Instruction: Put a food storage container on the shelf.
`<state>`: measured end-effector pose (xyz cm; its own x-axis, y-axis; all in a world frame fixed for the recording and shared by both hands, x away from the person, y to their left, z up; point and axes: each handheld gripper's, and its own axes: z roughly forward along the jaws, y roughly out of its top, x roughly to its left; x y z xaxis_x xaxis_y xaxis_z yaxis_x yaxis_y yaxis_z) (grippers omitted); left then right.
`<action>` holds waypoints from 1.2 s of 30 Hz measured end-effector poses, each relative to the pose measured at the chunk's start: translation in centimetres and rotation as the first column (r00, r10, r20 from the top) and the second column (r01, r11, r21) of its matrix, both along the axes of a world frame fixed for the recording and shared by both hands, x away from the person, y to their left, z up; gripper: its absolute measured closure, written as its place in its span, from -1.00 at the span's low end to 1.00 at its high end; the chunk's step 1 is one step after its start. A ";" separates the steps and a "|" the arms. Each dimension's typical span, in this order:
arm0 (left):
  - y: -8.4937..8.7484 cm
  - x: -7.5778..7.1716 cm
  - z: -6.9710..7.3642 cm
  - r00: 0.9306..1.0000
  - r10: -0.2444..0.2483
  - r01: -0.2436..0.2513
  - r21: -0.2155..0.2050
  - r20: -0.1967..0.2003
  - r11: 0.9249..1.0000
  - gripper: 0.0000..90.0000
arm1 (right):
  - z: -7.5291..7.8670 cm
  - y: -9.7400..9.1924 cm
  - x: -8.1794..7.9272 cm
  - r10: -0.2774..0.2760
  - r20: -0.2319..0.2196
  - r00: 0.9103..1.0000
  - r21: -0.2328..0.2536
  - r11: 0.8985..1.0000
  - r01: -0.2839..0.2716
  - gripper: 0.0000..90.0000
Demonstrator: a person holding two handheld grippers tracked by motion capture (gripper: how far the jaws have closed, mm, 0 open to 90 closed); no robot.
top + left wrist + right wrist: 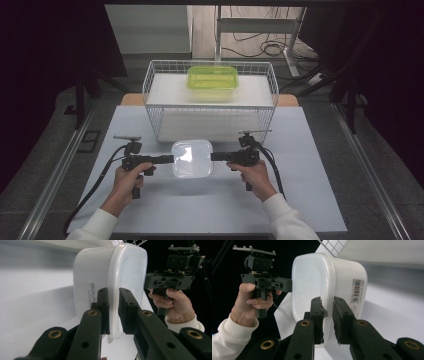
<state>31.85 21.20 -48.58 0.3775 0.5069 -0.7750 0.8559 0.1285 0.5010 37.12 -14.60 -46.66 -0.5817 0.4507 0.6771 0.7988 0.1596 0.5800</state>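
Near table (150, 210) centre, before wire basket (210, 100): left gripper (170, 159) and right gripper (214, 156) both clamped on white lidded container (192, 158) rim (opposite ends). Lift level, evenly.

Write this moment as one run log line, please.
left gripper: shut on white container rim | right gripper: shut on opposite rim | container: between grippers

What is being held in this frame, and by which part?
The white lidded container is held from both sides: the left gripper and the right gripper each clamp the lid's rim on opposite edges.
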 end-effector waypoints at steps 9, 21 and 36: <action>-0.4 0.4 0.8 1.000 -0.004 0.004 0.006 0.016 1.000 0.78 | 0.3 -0.4 0.1 -0.013 0.001 1.000 0.008 1.000 0.013 0.73; -0.8 1.4 4.0 0.998 -0.006 0.006 -0.006 0.060 1.000 0.77 | 3.5 -1.2 0.3 -0.024 0.054 0.998 0.047 0.999 0.022 0.74; -0.9 2.7 9.9 0.990 -0.008 0.010 -0.019 0.138 1.000 0.77 | 9.1 -1.6 0.9 -0.038 0.140 0.989 0.072 0.997 0.028 0.74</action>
<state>34.51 20.28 -38.71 0.4856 0.4880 -0.7253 0.7802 0.1323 0.6113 38.07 -16.16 -37.52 -0.6593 0.4259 0.6196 0.7122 0.0896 0.6962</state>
